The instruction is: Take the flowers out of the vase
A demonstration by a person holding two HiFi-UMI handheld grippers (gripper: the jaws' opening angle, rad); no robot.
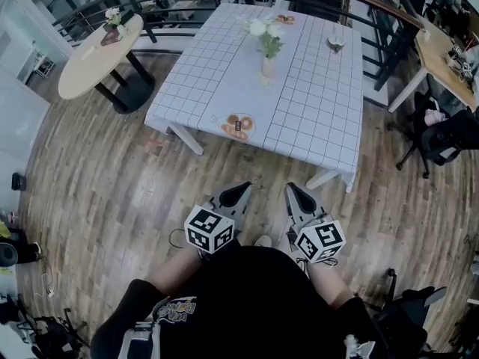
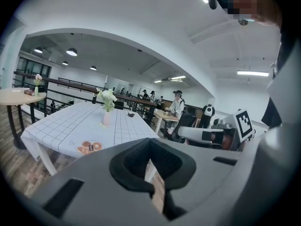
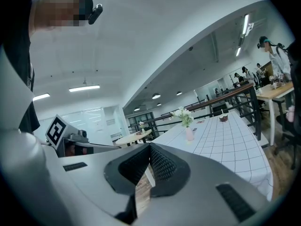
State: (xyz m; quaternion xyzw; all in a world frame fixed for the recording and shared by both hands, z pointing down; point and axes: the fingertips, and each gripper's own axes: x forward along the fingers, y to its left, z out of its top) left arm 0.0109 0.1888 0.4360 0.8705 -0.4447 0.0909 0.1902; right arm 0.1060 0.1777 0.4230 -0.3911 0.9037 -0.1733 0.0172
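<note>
"Both tools empty, then?"

"Yes. The left gripper [image 1: 238, 194] and right gripper [image 1: 297, 197], side by side at the person's waist, are each clenched on nothing."

"And the flowers [image 1: 263, 34]?"

"Untouched, it seems. They stand upright in the pale pink vase [image 1: 267, 67] on the checked table [image 1: 314, 111], well ahead of both grippers. The whole job looks still to do."

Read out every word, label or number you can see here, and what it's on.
No text is readable.
Shirt print: lettering, too blurred to read.
Round picture on the tablecloth: dark label, too small.
Left marker cube, right marker cube: square code patterns, no words.
</note>
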